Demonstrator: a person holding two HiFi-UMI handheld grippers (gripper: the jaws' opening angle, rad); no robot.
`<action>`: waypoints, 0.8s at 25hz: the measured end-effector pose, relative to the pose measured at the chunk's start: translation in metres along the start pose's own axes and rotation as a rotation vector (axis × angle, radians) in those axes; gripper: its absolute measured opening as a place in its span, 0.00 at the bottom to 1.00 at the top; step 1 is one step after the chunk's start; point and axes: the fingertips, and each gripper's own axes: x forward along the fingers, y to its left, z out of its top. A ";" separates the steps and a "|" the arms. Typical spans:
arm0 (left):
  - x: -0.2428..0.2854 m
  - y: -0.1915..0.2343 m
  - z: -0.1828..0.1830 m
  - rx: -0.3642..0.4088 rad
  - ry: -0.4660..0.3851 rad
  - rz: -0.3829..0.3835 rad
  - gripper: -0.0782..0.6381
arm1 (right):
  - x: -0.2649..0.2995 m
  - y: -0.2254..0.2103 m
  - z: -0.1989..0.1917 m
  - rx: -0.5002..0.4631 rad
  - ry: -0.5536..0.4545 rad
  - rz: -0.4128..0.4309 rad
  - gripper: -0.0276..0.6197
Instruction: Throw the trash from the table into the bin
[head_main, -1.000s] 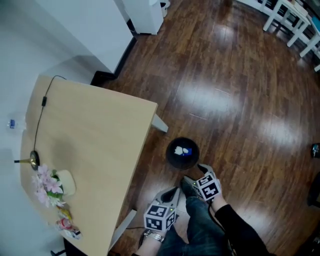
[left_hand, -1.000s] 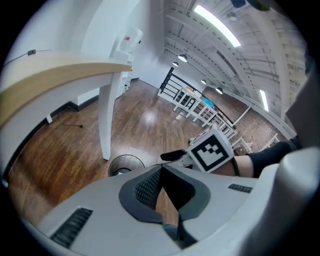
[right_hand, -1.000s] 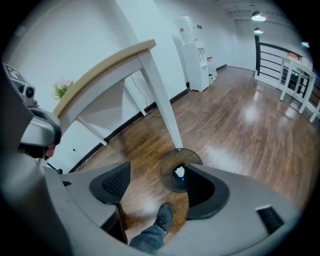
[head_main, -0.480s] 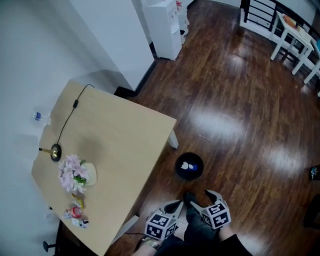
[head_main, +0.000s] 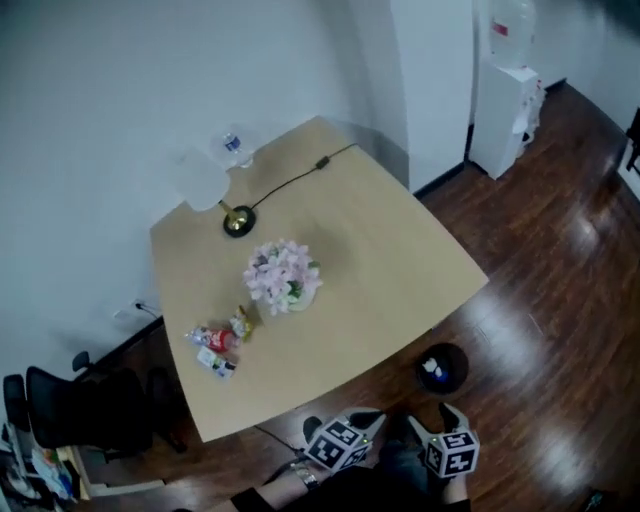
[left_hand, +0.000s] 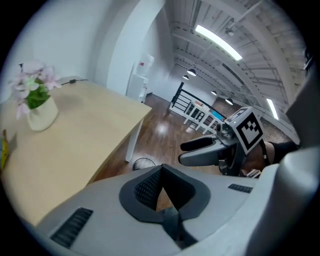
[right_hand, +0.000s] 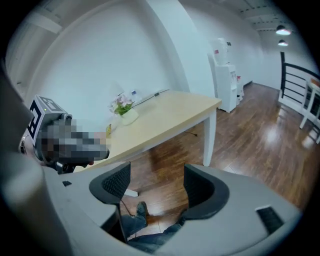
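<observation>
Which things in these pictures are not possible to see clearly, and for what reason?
- Trash pile, head view: too small. The single pieces cannot be named, only red and yellow wrappers.
- Bin, head view: something white lies inside, too small to identify.
- Same trash, left gripper view: cut off by the left edge, only a yellow bit shows.
- Bottle, head view: label too small to read.
</observation>
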 end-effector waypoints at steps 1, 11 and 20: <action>-0.013 0.012 -0.004 -0.023 -0.015 0.030 0.11 | 0.007 0.013 0.007 -0.031 0.001 0.021 0.57; -0.146 0.126 -0.062 -0.224 -0.202 0.304 0.11 | 0.074 0.171 0.044 -0.362 0.039 0.216 0.57; -0.238 0.195 -0.127 -0.392 -0.344 0.449 0.11 | 0.118 0.297 0.025 -0.610 0.129 0.330 0.57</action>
